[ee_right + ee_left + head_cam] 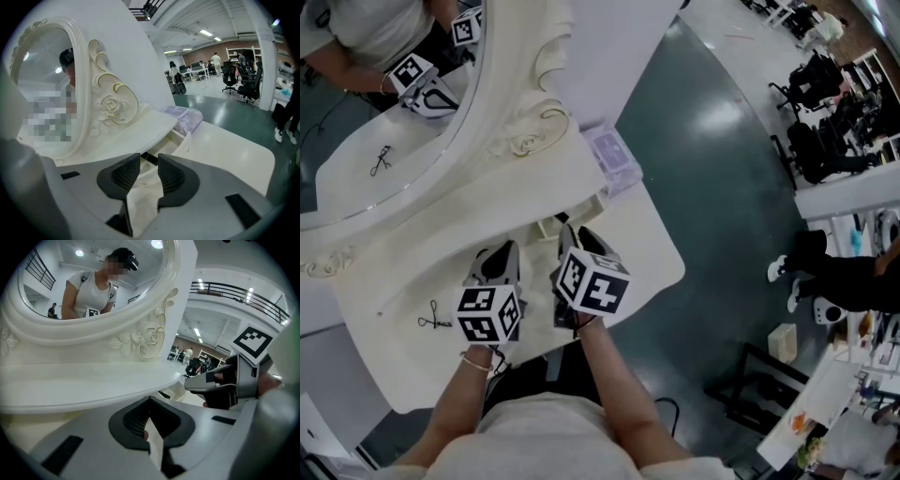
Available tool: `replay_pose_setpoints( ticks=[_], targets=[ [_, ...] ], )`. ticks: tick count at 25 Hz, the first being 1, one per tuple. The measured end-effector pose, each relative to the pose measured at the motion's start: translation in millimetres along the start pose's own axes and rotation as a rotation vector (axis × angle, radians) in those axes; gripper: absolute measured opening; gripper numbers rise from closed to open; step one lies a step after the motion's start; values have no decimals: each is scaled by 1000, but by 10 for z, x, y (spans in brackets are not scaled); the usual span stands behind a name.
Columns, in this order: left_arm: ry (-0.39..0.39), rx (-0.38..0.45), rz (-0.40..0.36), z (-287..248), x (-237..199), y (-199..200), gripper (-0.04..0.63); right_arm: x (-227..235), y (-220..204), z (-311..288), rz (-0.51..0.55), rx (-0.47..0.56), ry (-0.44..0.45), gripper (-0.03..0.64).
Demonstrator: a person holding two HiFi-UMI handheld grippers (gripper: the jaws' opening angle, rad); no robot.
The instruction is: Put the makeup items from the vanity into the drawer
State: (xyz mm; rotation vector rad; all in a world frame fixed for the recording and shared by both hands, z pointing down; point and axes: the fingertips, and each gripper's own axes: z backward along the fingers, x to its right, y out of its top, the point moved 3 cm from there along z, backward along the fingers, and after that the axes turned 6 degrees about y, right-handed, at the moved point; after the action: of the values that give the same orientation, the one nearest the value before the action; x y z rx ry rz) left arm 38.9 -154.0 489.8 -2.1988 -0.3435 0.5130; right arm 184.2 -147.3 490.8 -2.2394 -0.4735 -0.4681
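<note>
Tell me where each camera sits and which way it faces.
Head view: on the person's head, looking steeply down at the vanity; forearms, left gripper and right gripper show.
Left gripper view: on the left gripper, facing the mirror; the right gripper shows.
Right gripper view: on the right gripper, facing the open drawer; only its jaws show.
Shared: all see the mirror.

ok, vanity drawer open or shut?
Open. The drawer is pulled out from under the vanity shelf, its inside showing behind its front panel in the right gripper view.
</note>
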Motion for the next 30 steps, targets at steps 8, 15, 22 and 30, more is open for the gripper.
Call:
replay_pose_setpoints(
  ticks=[8, 15, 22, 30],
  targets=[
    [11, 8, 13, 77, -8, -54, 3, -11, -63, 70, 16, -2, 3, 120],
    [24, 30, 21, 238, 1, -58, 3, -111, -58, 222, 66, 7, 13, 115],
    [48, 71, 42, 469, -24, -41, 3, -260, -78, 394, 130, 17, 45, 75],
    [64, 122, 59, 764, -27, -44, 3, -397, -181, 665, 223, 41, 87, 34]
  ],
)
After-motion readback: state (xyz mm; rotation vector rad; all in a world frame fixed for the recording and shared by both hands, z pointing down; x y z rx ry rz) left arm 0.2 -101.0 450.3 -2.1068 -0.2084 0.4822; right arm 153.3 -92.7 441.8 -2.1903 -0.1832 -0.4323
